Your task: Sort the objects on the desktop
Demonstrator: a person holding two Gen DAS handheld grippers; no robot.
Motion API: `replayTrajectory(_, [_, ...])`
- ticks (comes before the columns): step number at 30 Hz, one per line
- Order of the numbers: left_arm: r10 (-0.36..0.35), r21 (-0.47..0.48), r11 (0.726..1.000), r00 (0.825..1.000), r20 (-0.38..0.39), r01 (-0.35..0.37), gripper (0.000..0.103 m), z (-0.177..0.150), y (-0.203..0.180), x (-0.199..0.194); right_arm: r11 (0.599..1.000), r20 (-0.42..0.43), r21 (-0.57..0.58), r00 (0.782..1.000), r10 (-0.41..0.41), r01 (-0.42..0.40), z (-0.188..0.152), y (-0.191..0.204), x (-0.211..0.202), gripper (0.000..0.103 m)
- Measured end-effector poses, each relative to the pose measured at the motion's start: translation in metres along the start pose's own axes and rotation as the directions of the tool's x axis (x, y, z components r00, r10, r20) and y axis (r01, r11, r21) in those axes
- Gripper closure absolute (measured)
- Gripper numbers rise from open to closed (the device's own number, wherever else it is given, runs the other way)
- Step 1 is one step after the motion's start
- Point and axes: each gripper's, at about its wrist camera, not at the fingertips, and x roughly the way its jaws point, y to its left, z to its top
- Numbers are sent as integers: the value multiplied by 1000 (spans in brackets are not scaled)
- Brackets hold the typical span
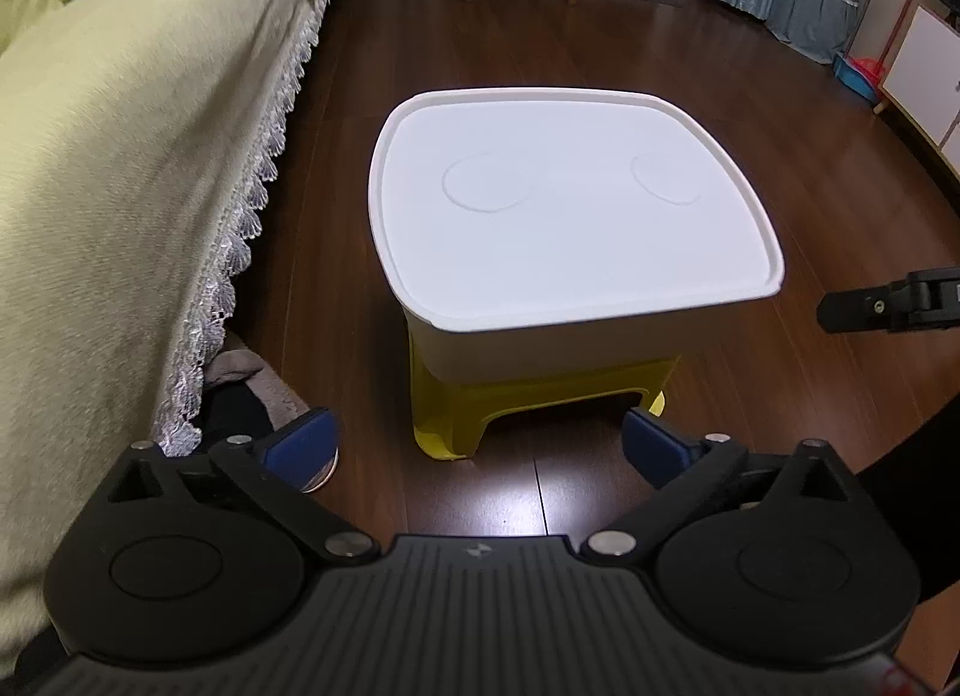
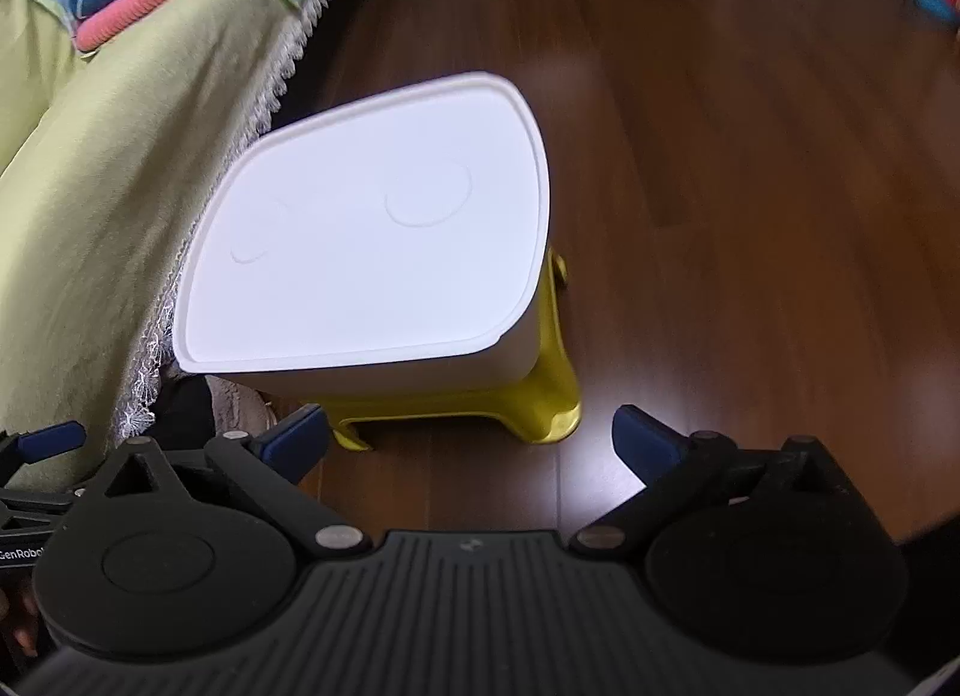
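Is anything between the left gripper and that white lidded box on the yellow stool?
Nothing visible. The left gripper is open with only bare wood floor between it and the white box on the yellow stool. The lid carries nothing.

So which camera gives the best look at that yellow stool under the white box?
The right wrist view: the stool shows its front edge, right side and two legs. The left wrist view shows only its front under the box, with two legs.
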Motion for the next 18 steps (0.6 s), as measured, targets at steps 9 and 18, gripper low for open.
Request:
replayTrajectory(9, [24,-18,1000,997,70,-23,1,-15,-21,-40,995,99,-67,993,-67,74,-32,13,-49,1])
replayTrajectory(18, [11,-28,1000,1000,25,-10,1,-28,-33,-50,984,73,-147,993,-89,99,-49,33,-61,1])
